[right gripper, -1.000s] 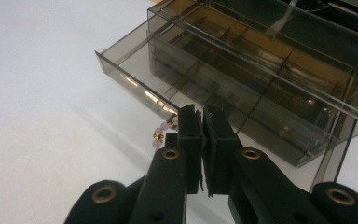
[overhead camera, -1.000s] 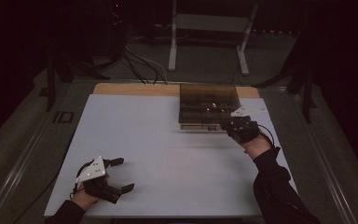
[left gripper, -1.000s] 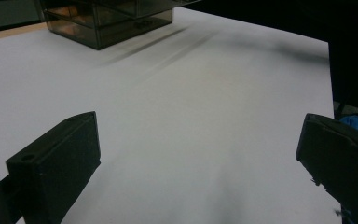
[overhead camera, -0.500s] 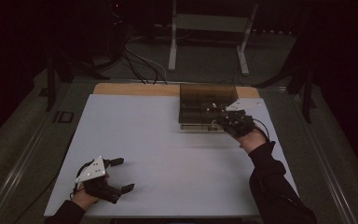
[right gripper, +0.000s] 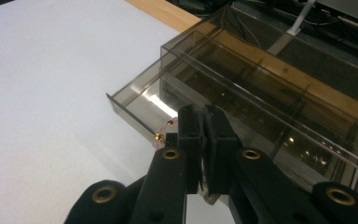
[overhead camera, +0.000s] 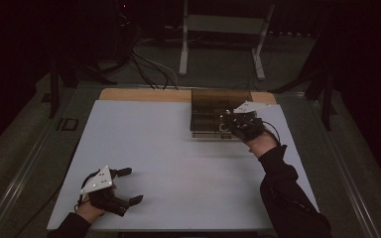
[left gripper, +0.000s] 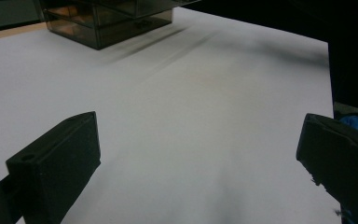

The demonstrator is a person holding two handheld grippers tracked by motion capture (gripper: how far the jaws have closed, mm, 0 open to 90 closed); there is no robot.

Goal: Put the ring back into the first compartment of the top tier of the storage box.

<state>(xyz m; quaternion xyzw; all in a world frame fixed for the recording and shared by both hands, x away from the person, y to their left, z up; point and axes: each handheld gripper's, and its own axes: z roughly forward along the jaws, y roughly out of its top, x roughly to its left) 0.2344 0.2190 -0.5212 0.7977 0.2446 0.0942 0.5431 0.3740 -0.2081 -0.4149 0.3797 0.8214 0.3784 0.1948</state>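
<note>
Right gripper clamped narrow, jaws pressed together at the front wall of a partly drawn drawer of the smoked-plastic drawer organizer. A small pink, brass-tipped handle visible just beside the jaws; whether actually pinched between them cannot be told.

Organizer standing at the far right of the white table top, near the wooden strip at the back edge.

Left gripper resting spread wide, holding nothing, at the near left corner, well apart from the organizer.

Likely faults:
- Grip slipping off the small handle under an off-axis pull.
- Whole organizer dragged or tipped forward, being light and unbraced by the other gripper.
- Drawer drawn past its stop and dropped onto the table top.
</note>
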